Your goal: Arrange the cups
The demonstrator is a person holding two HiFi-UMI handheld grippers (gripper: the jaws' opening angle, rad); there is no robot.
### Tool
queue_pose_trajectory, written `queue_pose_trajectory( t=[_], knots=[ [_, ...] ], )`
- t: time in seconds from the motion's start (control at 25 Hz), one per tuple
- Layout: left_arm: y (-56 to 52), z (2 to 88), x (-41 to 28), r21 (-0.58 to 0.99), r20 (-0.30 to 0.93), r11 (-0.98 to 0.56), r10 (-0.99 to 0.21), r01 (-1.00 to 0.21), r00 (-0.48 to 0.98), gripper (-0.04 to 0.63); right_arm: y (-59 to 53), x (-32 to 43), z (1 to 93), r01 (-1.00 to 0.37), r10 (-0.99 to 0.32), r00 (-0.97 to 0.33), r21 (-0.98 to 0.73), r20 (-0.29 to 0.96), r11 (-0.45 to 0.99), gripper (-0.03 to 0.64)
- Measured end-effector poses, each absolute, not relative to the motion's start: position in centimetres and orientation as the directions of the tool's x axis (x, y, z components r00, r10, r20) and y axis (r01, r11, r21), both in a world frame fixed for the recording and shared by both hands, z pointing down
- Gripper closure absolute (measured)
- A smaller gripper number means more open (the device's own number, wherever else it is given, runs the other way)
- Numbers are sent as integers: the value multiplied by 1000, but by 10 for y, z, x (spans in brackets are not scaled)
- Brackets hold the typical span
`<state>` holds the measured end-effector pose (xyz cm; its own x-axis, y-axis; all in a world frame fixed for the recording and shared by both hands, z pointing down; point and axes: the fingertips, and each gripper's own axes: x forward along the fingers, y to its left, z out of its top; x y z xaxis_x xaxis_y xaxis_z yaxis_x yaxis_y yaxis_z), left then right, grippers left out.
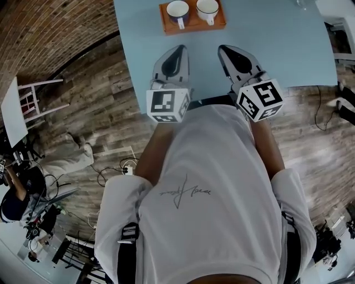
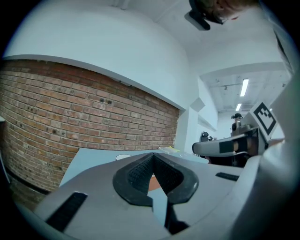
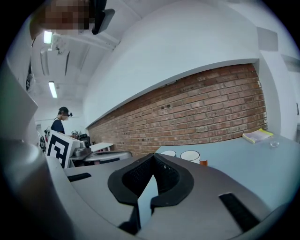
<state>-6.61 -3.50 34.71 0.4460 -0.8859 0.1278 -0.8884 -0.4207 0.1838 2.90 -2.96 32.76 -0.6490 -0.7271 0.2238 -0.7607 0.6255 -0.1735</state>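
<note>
head view: left gripper (image 1: pixel 176 54) and right gripper (image 1: pixel 228 54) sit side by side in the upper middle of the frame. both are over the near part of the pale blue table (image 1: pixel 277 44), tips pointing up-frame twd the orange tray (image 1: pixel 191 25). neither touches the tray; a strip of bare tabletop lies btw tips and tray. the grippers are apart from each other, each w/ its marker cube at the lower end, just above the person's white shirt (image 1: pixel 211 194), which fills the lower middle.

tray is at top centre of the frame w/ both cups on it: dark cup (image 1: pixel 178 11) on the left, white cup (image 1: pixel 207 8) on the right. both are upright, mouths up, insides white, w/ a small gap btw them. each handle points down-frame, twd the grippers.

left gripper view: jaws clenched, ribbed black pads meeting at the tips, nothing held. a bit of orange tray shows thru the small opening under the tips, mid frame.

right gripper view: jaws pressed together too, empty. the two cups show just right of the tips, further back on the table. a yellow pad (image 3: pixel 257 135) lies on the far part of the table at the right edge of the frame.

brick wall (image 2: pixel 84 122) runs behind the table in both gripper views. wood floor (image 1: pixel 94 111) shows on the left of the head view.
</note>
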Motion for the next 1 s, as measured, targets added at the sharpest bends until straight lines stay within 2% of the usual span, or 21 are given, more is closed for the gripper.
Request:
queue_pose_trajectory(
  t=[1.0],
  knots=[
    [-39,335,-73,198,131,-414,-887,-889,442,588,-35,28,318,-752,-721,-659,-161,215,639,598]
  ],
)
